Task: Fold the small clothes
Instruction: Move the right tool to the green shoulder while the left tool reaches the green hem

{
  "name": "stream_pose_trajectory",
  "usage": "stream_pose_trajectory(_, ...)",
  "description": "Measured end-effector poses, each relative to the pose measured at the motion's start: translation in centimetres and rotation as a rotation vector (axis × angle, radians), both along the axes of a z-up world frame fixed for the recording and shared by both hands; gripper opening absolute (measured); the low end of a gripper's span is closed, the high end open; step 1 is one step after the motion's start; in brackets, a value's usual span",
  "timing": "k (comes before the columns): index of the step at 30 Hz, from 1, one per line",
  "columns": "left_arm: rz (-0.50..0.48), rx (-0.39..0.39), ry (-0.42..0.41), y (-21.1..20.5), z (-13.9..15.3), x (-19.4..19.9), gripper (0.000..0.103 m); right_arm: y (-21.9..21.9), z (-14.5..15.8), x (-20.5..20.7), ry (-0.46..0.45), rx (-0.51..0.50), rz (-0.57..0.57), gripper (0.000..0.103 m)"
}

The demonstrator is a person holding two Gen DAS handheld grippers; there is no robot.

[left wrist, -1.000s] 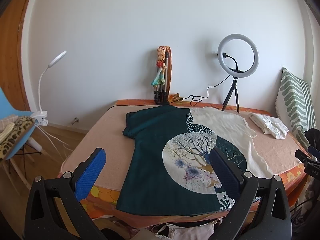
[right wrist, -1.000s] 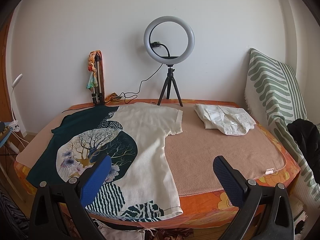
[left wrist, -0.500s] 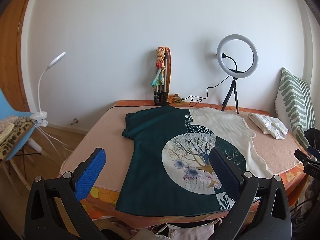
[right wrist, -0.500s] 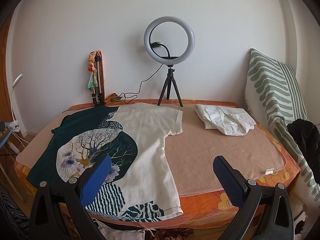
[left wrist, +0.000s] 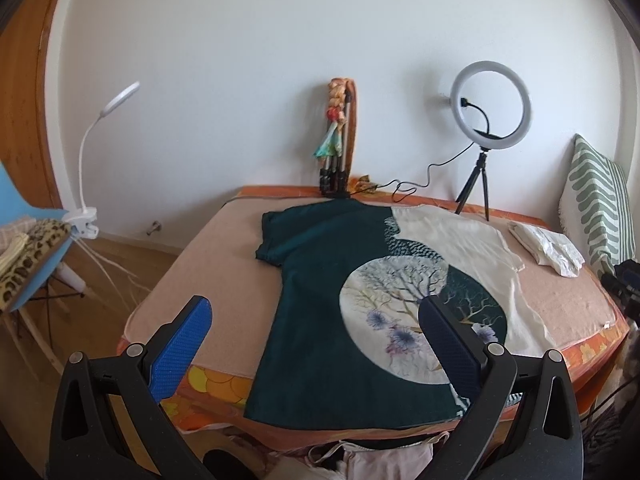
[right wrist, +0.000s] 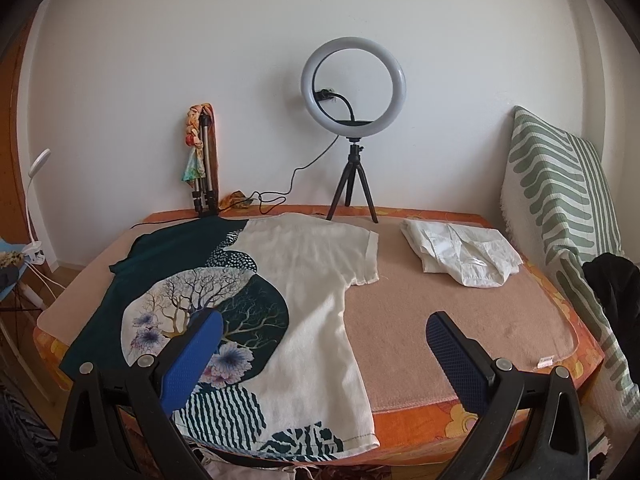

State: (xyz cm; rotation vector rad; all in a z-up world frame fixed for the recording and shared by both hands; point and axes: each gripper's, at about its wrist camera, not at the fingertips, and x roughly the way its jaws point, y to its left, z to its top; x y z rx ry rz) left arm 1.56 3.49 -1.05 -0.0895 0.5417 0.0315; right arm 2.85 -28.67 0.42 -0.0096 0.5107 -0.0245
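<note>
A T-shirt (left wrist: 320, 280) (right wrist: 312, 280), half dark green and half cream with a tree print in a circle, lies spread flat on the table (left wrist: 216, 264) (right wrist: 460, 312), its hem at the near edge. My left gripper (left wrist: 312, 312) is open above the near left part of the shirt, holding nothing. My right gripper (right wrist: 324, 328) is open too, over the shirt's cream right side near the hem. A folded white garment (left wrist: 548, 246) (right wrist: 460, 254) rests at the back right.
A ring light on a tripod (right wrist: 353, 132) and a folded tripod with a scarf (right wrist: 202, 160) stand at the table's back edge with a cable. A striped pillow (right wrist: 560, 200) leans at the right. More clothes (left wrist: 384, 456) hang below the near edge. A blue chair (left wrist: 28, 264) stands left.
The left wrist view has shifted slightly; the shirt and both grippers stay as they were.
</note>
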Motion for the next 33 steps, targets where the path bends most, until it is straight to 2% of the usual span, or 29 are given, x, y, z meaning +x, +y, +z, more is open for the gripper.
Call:
stream_pose_trajectory(2, 0.01, -0.023, 0.026, 1.4, -0.7, 0.4, 0.103, 0.6, 1.2, 1.1, -0.005, 0.021, 0.033, 0.102)
stream_pose_trajectory(6, 0.013, -0.028, 0.025, 3.6, -2.2, 0.2, 0.102, 2.4, 3.4, 4.1, 0.001, 0.076, 0.117, 0.101)
stream_pose_trajectory(9, 0.004, -0.013, 0.06, 4.5, -3.8, 0.6, 0.101, 4.3, 4.7, 7.2, 0.029, 0.086, 0.181, 0.094)
stream_pose_trajectory(11, -0.012, -0.016, 0.101, 4.9, -4.9, 1.1, 0.092, 5.9, 5.4, 9.4, 0.062, 0.096, 0.225, 0.086)
stream_pose_trajectory(15, -0.075, -0.084, 0.17, 5.5, -7.0, 1.8, 0.078, 9.4, 6.4, 13.9, 0.104, 0.095, 0.306, 0.082)
stream_pose_trajectory(17, -0.106, -0.113, 0.2, 5.6, -7.9, 2.1, 0.072, 11.3, 6.7, 16.2, 0.127, 0.084, 0.339, 0.077)
stream_pose_trajectory(21, -0.135, -0.196, 0.268, 6.3, -9.9, 3.1, 0.057, 14.9, 6.6, 20.9, 0.23, 0.141, 0.42, 0.069)
stream_pose_trajectory(25, -0.124, -0.296, 0.335, 7.0, -11.8, 4.0, 0.054, 18.7, 5.8, 26.0, 0.343, 0.184, 0.455, 0.069)
stream_pose_trajectory(30, -0.102, -0.295, 0.347, 7.4, -12.3, 4.7, 0.054, 23.8, 2.8, 32.3, 0.493, 0.256, 0.489, 0.069)
stream_pose_trajectory(33, -0.098, -0.291, 0.364, 7.5, -12.7, 5.0, 0.054, 27.2, 0.2, 35.6, 0.562, 0.254, 0.497, 0.069)
